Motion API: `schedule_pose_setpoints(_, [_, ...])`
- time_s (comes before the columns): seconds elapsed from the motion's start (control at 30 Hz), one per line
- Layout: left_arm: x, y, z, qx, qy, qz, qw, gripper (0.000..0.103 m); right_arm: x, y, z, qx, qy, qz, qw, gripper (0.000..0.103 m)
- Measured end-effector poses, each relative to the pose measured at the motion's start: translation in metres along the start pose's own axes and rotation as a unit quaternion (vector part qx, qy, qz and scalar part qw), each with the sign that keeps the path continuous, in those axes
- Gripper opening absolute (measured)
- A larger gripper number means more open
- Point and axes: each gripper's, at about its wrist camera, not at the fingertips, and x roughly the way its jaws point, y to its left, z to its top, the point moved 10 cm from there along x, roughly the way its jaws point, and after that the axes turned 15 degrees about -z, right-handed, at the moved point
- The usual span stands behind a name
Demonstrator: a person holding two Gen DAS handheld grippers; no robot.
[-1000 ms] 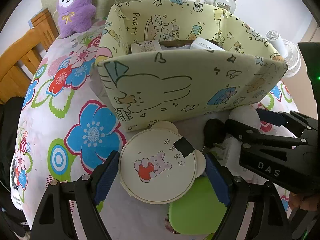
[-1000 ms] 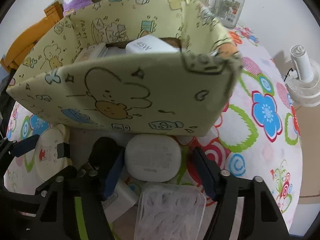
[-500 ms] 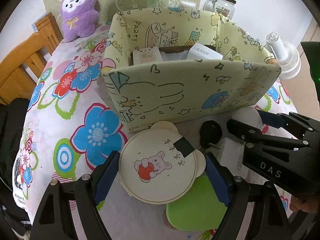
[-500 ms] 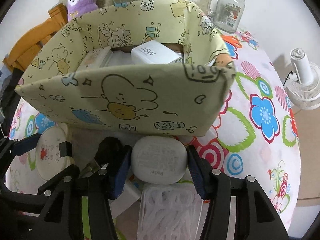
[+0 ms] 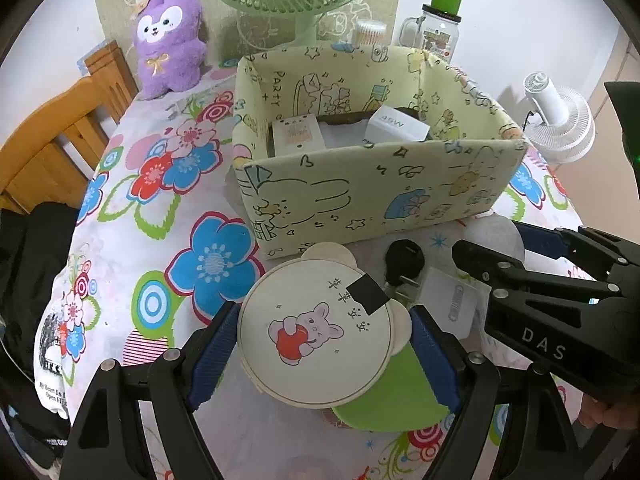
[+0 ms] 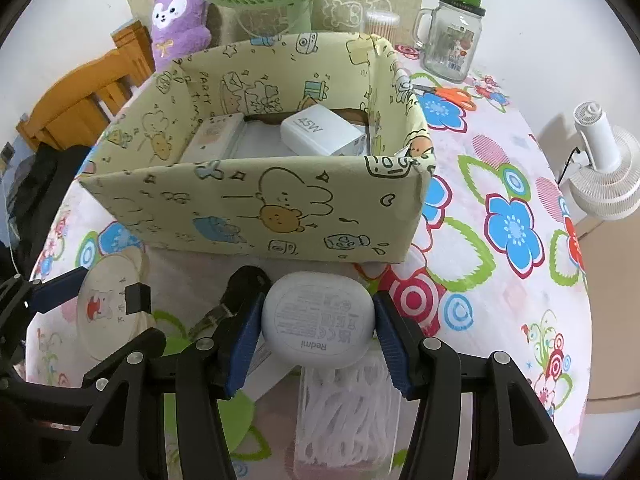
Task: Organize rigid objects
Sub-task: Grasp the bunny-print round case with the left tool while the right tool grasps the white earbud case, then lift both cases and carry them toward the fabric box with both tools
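Two grippers each hold something: the left gripper [image 5: 320,354] clamps a round bear-eared tin [image 5: 316,332], the right gripper [image 6: 318,336], whose jaws were just closing, pinches a white earbud case [image 6: 319,318]; both items sit at 6 o'clock of the patterned box [image 6: 256,208]

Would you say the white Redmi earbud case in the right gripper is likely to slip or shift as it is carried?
Possibly. The earbud case looks smooth, rounded and glossy, so the right gripper pads meet curved sides and it could squirt out. It seems rigid and probably light, so a moderate squeeze should hold.
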Motion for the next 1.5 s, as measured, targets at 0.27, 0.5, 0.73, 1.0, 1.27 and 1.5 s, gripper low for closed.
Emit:
schedule_pose_setpoints(0.27, [-0.013, -0.008, 0.003, 0.007, -0.009, -0.004, 0.9999, 0.085, -0.016, -0.002, 0.000, 0.009, -0.008, 0.000, 1.000, 0.058])
schedule_pose_setpoints(0.5, [-0.030, -0.021, 0.006, 0.025, -0.017, -0.006, 0.9995, 0.085, -0.036, -0.006, 0.000, 0.022, -0.010, 0.000, 1.000, 0.058])
schedule_pose_setpoints(0.73, [-0.045, -0.032, 0.014, 0.030, -0.029, -0.017, 0.9990, 0.085, -0.057, -0.016, 0.006, 0.037, -0.020, -0.008, 0.999, 0.058])
schedule_pose_setpoints(1.0, [-0.064, -0.043, 0.020, 0.044, -0.036, -0.020, 0.9982, 0.085, -0.079, -0.026, 0.009, 0.050, -0.026, -0.011, 0.998, 0.058])
schedule_pose_setpoints(1.27, [-0.080, -0.054, 0.027, 0.053, -0.047, -0.018, 0.9973, 0.085, -0.100, -0.034, 0.016, 0.049, -0.041, -0.011, 0.998, 0.058])
schedule_pose_setpoints(1.5, [-0.087, -0.065, 0.034, 0.049, -0.055, -0.016, 0.9971, 0.085, -0.110, -0.044, 0.023, 0.039, -0.052, -0.013, 0.998, 0.058])
